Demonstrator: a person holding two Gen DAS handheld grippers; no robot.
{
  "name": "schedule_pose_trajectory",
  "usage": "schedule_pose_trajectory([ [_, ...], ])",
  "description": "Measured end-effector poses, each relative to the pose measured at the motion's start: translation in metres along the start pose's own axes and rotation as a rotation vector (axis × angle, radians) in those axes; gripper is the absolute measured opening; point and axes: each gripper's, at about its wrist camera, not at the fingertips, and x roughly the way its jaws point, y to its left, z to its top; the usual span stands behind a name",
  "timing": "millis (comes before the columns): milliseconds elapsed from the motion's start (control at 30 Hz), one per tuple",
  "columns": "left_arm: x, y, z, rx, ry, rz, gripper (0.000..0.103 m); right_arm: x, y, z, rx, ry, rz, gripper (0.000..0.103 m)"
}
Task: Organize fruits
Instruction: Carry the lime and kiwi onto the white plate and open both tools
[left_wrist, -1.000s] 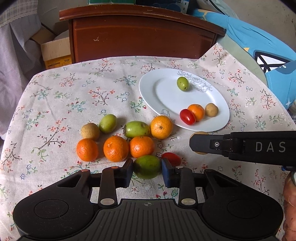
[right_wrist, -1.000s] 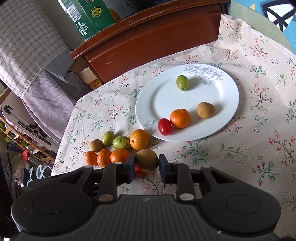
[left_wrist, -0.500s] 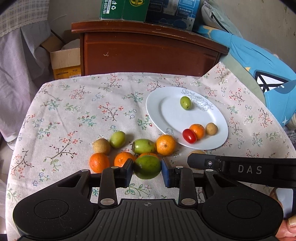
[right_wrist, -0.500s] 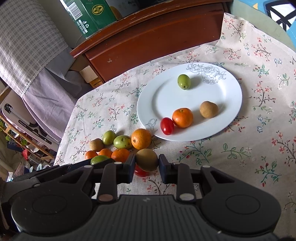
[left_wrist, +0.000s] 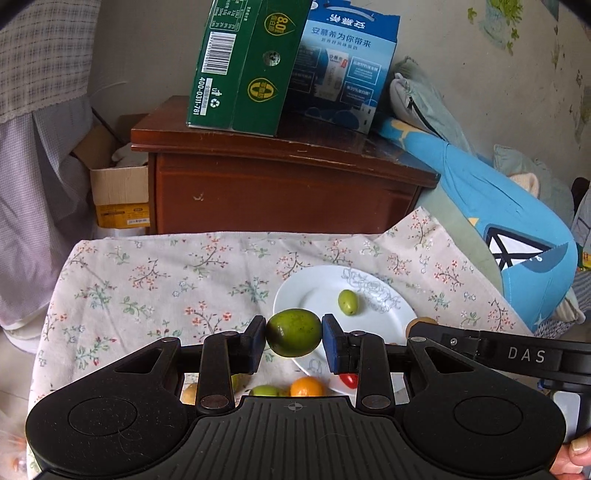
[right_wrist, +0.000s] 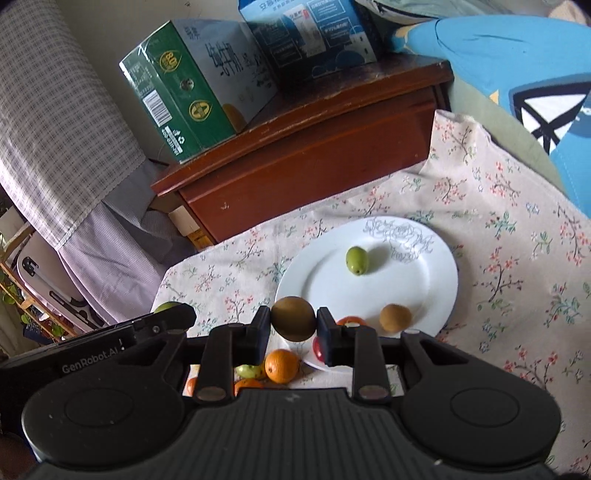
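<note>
My left gripper is shut on a large green fruit and holds it in the air over the near rim of the white plate. My right gripper is shut on a brown kiwi-like fruit, lifted at the plate's near-left edge. On the plate lie a small green fruit, a brown fruit and a partly hidden orange fruit and red tomato. Loose oranges and a green fruit lie on the cloth below.
A floral tablecloth covers the table. Behind it stands a brown wooden cabinet with a green carton and a blue carton on top. A blue cushion lies at the right, a cardboard box at the left.
Both grippers have risen off the cloth with their fruits and tilted upward. The cabinet top and cartons have come into view, and the fruit row has dropped below the fingers.
</note>
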Motion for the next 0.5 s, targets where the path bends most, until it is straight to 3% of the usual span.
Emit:
schedule_pose_trajectory([
  [200, 0.024, -0.009, 0.014, 0.07, 0.022, -0.04, 0.03, 0.005, -0.021, 0.019, 0.045, -0.039, -0.032, 0.027],
  [500, 0.07, -0.015, 0.017, 0.11, 0.11, -0.091, 0.03, 0.035, -0.044, 0.02, 0.111, 0.014, -0.08, 0.027],
])
